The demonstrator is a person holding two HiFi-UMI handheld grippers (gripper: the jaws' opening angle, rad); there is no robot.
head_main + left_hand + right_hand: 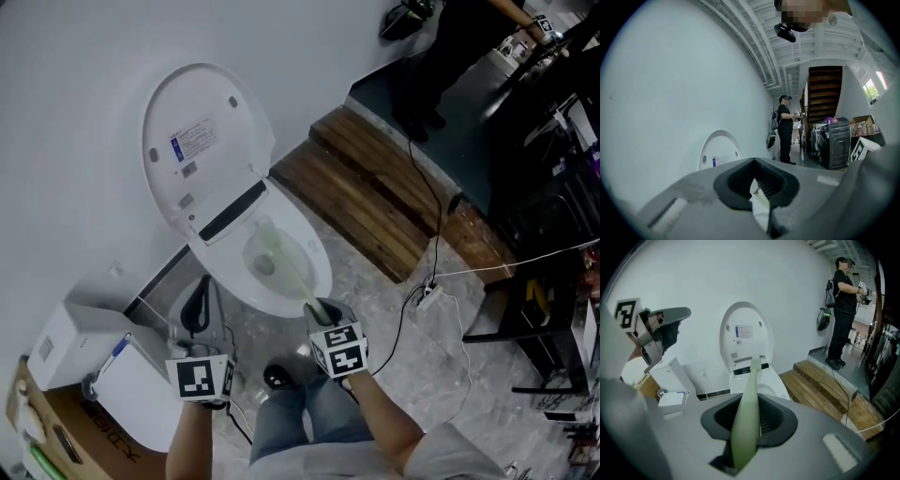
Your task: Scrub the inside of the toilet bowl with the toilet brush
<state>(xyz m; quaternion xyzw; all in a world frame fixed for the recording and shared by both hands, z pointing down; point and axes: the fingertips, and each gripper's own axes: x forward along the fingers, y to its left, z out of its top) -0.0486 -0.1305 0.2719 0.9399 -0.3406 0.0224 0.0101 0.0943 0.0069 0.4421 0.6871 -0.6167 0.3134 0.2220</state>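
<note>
The white toilet (281, 262) stands with its lid (202, 141) raised against the wall. My right gripper (320, 310) is shut on the pale green handle of the toilet brush (286, 272), which slants down into the bowl. In the right gripper view the brush (745, 418) runs out between the jaws of the right gripper (747, 430) toward the bowl (766, 387) and the lid (745, 333). My left gripper (196, 313) hangs left of the bowl, away from the brush. In its own view the left gripper (757, 190) is shut on a small white scrap (759, 206).
A white cabinet (75, 347) and a cardboard box (52, 436) stand at the left. A black brush holder (278, 377) sits on the floor near my legs. Wooden steps (375, 197), cables (431, 291) and a black rack (553, 244) lie right. A person (841, 310) stands beyond the steps.
</note>
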